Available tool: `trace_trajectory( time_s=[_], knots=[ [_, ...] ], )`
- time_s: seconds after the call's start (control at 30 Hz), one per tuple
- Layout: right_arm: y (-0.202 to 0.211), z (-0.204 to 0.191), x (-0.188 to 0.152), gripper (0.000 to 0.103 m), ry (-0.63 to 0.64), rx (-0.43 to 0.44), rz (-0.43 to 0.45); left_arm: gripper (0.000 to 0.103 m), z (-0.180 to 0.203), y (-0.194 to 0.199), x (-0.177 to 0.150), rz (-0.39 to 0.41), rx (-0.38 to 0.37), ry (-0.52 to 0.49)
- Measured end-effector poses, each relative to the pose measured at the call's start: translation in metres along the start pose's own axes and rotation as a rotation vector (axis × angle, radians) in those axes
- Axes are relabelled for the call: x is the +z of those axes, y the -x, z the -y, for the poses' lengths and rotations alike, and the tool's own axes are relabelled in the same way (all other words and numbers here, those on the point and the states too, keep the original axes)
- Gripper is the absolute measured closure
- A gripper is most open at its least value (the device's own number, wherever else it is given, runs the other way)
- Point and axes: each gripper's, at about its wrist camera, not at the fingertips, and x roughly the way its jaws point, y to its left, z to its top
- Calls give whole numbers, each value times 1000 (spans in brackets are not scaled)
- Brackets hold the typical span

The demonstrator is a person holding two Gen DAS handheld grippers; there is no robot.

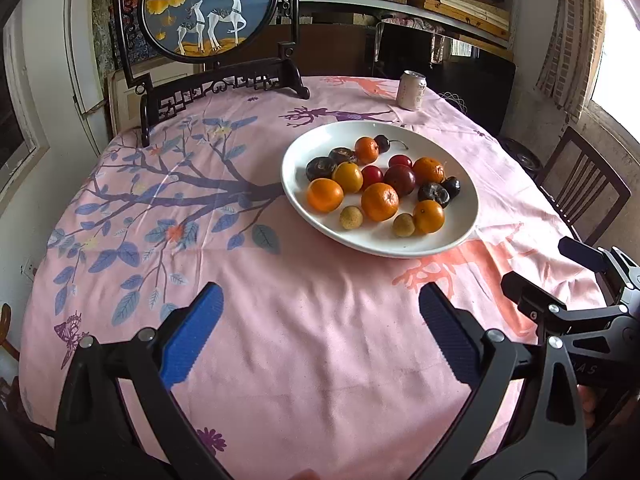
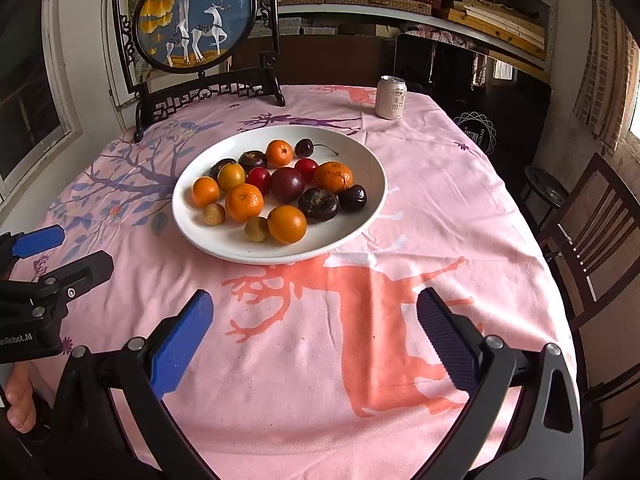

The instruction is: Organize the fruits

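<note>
Fruits (image 1: 380, 184) fill a plate (image 1: 304, 200) beyond both empty, wide-apart tongs (image 1: 320, 312) (image 2: 314, 320).

both wrist views face the plate (image 1: 304, 196) from nearby.

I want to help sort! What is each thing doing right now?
Left tool: open, empty, above the tablecloth.
Right tool: open, empty.
White plate: on the table, holding all the fruit.
Cherry: on the plate, stem attached.
Drink can: upright behind the plate; top unclear.
</note>
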Motion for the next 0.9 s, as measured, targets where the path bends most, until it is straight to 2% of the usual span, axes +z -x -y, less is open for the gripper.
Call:
trace_trajectory(
  time_s=[0.9],
  knots=[
    [3, -4, -2, 1, 6, 11, 1, 3, 3, 1, 3, 1, 20, 3]
  ],
)
